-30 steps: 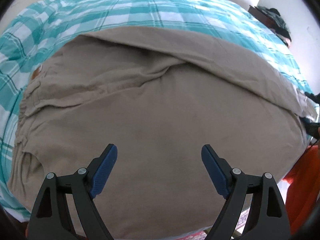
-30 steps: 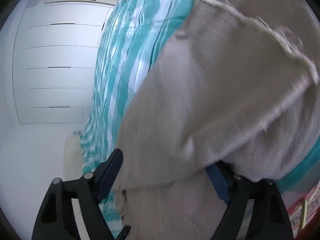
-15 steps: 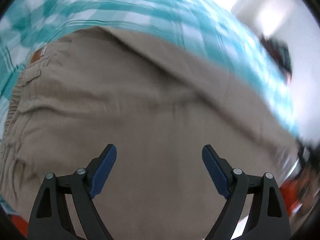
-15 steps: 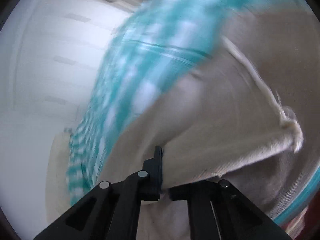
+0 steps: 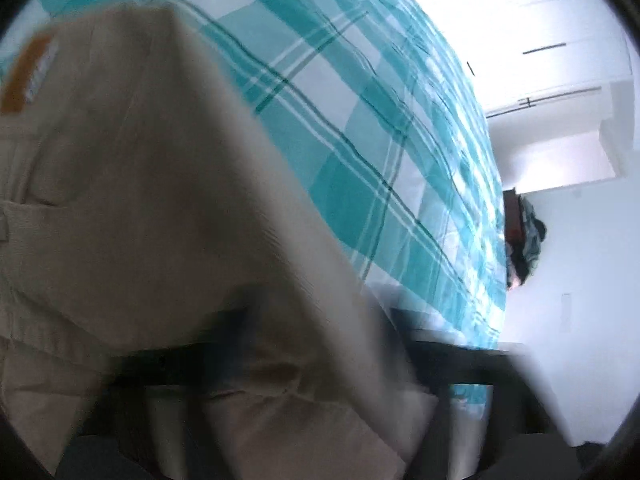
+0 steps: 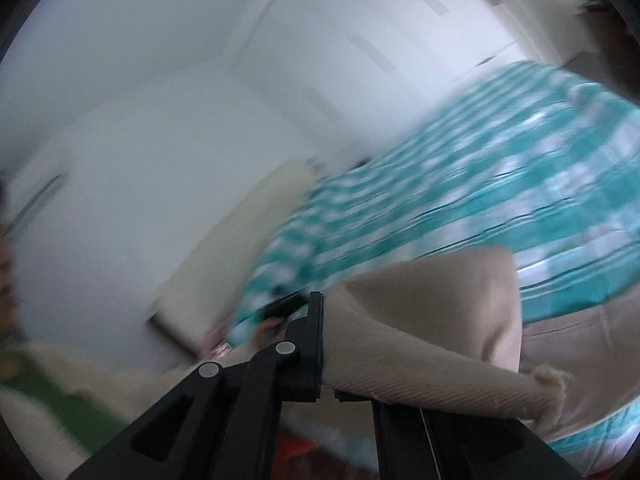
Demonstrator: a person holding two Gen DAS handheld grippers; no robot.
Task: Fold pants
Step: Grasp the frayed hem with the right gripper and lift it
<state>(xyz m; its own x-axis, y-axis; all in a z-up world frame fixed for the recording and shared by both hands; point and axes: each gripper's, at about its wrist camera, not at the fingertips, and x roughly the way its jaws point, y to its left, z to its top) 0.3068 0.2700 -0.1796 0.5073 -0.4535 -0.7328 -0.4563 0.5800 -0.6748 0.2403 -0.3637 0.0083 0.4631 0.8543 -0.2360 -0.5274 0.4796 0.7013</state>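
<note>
Both views have swung since 1 second back: my left camera, then square over the pants [image 5: 152,208], now looks along their edge toward a wall, and the right camera now looks out across the room. Left gripper [image 5: 316,344] is blurred; its jaws are closing with tan cloth between them, though I cannot tell if the pads press yet. Right gripper [image 6: 326,364] has its fingers pressed together, pinching a fold of the pants [image 6: 432,320] near the frayed hem.

Pants lie on a bed under a teal and white checked cover [image 5: 360,128], an orange label [image 5: 24,76] at their far left end. White wardrobe doors [image 5: 540,32] stand past the bed. A dark heap of clothes [image 5: 526,236] sits by the far bed corner. A cream panel [image 6: 236,248] leans beside the bed in the right view.
</note>
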